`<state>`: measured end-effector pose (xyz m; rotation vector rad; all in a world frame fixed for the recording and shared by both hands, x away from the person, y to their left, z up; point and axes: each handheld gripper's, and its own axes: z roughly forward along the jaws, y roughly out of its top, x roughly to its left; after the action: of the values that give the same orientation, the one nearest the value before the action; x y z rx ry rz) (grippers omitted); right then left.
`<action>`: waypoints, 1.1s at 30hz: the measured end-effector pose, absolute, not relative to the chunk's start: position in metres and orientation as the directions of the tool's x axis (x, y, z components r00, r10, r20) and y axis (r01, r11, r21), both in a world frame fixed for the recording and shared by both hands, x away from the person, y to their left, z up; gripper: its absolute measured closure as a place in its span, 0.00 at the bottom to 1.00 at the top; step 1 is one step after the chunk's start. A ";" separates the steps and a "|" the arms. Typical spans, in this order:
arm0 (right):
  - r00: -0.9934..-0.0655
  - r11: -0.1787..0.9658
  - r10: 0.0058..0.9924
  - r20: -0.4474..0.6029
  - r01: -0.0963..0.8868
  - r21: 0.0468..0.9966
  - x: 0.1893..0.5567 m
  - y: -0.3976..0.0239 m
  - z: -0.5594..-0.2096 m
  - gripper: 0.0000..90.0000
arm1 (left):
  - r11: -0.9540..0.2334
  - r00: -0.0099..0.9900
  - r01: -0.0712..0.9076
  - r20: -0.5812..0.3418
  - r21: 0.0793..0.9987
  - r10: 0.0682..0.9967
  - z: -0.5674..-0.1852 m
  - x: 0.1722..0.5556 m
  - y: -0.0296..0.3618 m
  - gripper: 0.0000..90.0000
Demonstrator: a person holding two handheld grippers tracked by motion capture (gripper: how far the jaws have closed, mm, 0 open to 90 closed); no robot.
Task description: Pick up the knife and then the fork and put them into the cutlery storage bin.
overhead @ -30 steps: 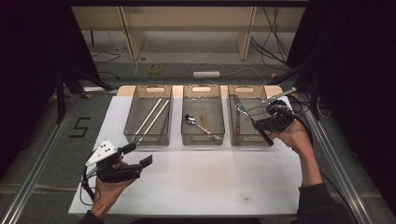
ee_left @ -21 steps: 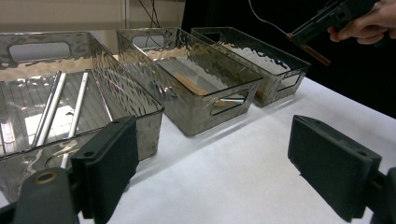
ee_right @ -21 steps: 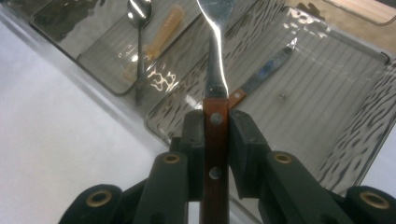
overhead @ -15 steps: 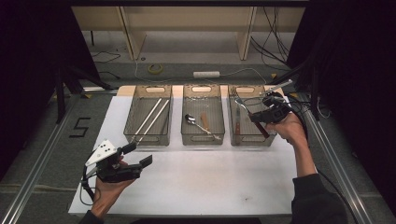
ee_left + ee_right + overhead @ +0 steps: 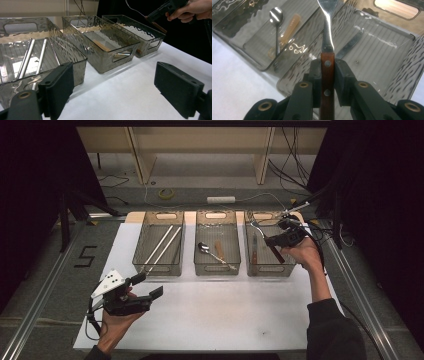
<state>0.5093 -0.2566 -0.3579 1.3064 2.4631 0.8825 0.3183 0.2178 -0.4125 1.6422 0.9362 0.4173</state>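
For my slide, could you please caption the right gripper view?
Right tongs clamp a wooden-handled utensil above the right-hand bin, where another utensil already lies.

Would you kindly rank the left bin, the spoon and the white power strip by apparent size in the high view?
1. Left bin, by far the largest.
2. Spoon.
3. Power strip; it lies farther from the camera, so its place below the spoon is unsure.

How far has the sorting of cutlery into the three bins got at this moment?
Done: two chopsticks lie in the left bin, a spoon in the middle bin, one utensil in the right bin. In hand: the right gripper clamps a wooden-handled fork above the right bin. Left: setting it down; the left gripper waits open.
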 end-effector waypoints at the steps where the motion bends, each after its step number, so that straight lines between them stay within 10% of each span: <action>1: -0.580 0.423 0.810 0.086 0.680 0.599 0.511 -0.257 -0.358 0.86 | -0.040 0.620 0.356 -0.204 0.934 0.758 -0.412 0.318 0.218 0.18; 33: -0.467 0.328 0.878 0.104 0.746 0.579 0.540 -0.249 -0.387 0.86 | -0.037 0.620 0.348 -0.201 0.937 0.758 -0.412 0.317 0.218 0.18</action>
<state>0.5398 -0.2490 -0.3872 1.4751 2.3648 0.8424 0.3174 0.2185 -0.4116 1.6363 0.9316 0.4233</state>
